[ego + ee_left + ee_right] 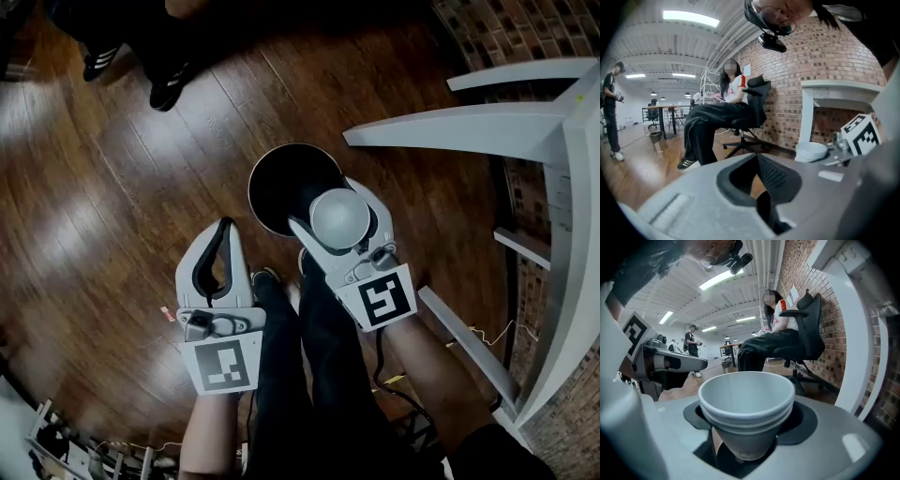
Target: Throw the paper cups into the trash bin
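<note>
A stack of white paper cups sits between the jaws of my right gripper, which is shut on it. The cups hang above the near right rim of the round black trash bin on the wooden floor. In the right gripper view the cups stand upright, mouth open towards the camera, wedged in the right gripper. My left gripper hovers left of the bin, a little nearer to me, shut with nothing in it. The left gripper view shows the left gripper with its tips together and the cups off to the right.
A white table frame with slanted legs stands close on the right, against a brick wall. A person's shoes rest on the floor beyond the bin. A seated person on an office chair shows in both gripper views.
</note>
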A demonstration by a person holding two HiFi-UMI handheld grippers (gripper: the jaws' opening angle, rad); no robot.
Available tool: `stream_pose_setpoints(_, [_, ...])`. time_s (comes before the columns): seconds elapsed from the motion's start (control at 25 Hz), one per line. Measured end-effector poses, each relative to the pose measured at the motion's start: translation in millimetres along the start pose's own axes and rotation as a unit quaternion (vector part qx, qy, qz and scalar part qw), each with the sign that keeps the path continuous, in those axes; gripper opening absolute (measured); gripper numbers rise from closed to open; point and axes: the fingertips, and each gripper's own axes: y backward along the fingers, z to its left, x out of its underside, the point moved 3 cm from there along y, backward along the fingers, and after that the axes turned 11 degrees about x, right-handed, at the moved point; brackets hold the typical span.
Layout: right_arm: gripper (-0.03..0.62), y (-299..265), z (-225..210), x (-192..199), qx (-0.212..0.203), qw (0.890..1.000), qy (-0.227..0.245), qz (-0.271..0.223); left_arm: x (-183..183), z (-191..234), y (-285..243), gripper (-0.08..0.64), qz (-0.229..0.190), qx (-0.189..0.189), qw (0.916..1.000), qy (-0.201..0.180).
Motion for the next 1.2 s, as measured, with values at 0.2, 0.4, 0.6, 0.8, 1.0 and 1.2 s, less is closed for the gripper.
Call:
stream_pose_setpoints(0.2, [0.356,-17.8,1.5,47.3,-0.012,0.999,-0.020,0.033,40.2,-6.0,-24.1,0.005,0.019,-0.005,0.9994,0.029])
stream_pose_setpoints(0.4, [0.356,-27.2,0.8,82.5,-0.004,0.998,-0.030,0.060,70.5,-11.3,-41.4,0.005,0.036,0.004,0.9984,0.043])
stream_pose_setpoints(0.6, [0.357,-32.9,3.0,110.4,-0.008,0.995,-0.036,0.089,99.6,-20.2,-48.9,0.005,0.063,0.020,0.9965,0.052])
stream_pose_setpoints(0.8, [0.357,-37.3,5.2,115.5,-0.012,0.995,-0.036,0.090,112.8,-24.2,-50.2,0.005,0.074,0.025,0.9951,0.061])
stream_pose_setpoints(1.0, [0.357,-37.3,-6.4,113.1,0.005,0.998,-0.029,0.061,134.5,-16.1,-65.7,0.005,0.098,0.013,0.9927,0.069])
stream_pose_setpoints(1.2, [0.357,-37.0,-10.8,99.9,0.014,0.998,-0.039,0.047,154.0,0.1,-82.8,0.005,0.093,-0.003,0.9928,0.076])
